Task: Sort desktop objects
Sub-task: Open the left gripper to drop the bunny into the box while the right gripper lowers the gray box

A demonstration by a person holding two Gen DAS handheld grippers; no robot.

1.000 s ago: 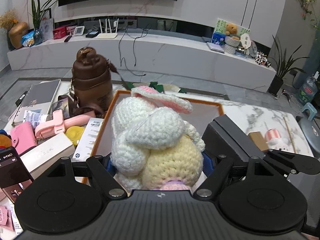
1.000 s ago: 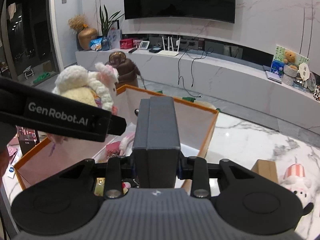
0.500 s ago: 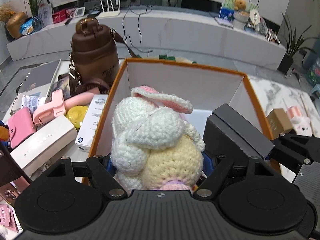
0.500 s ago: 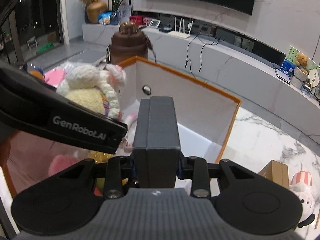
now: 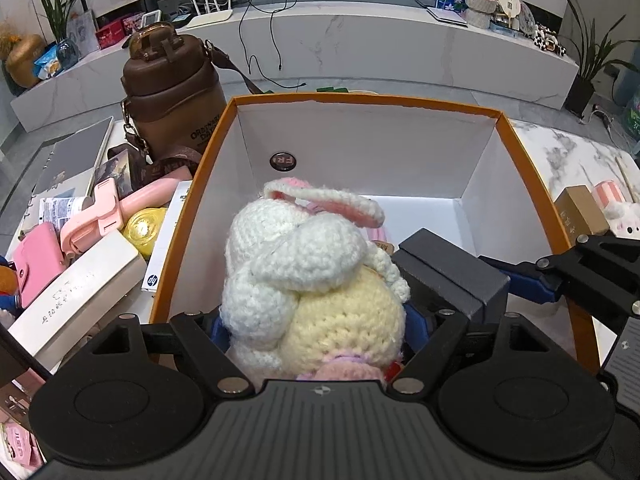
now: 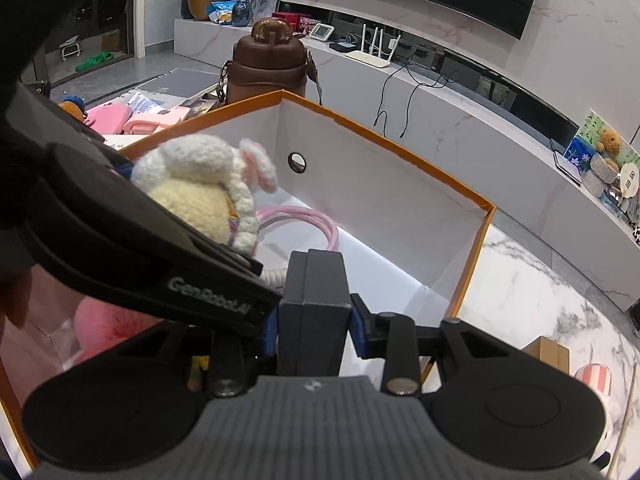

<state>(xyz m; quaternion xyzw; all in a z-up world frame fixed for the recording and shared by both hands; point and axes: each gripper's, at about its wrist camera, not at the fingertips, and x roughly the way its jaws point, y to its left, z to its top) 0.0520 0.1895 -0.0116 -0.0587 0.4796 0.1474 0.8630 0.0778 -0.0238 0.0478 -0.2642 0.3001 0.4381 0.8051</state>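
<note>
Bright indoor light, fisheye-warped edges, sharp

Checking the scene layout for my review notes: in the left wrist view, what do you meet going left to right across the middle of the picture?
Pink wallet → pink handheld fan → orange-rimmed box holding the crocheted bunny → small brown carton → pink striped toy.

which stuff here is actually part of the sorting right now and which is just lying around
In the job:
- crochet bunny, gripped in the left claw
- orange-rimmed box below it
- right claw, shut and empty, over the box

Lying about:
- brown bottle
- pink cable, already in the box
- small cardboard box on the marble table
</note>
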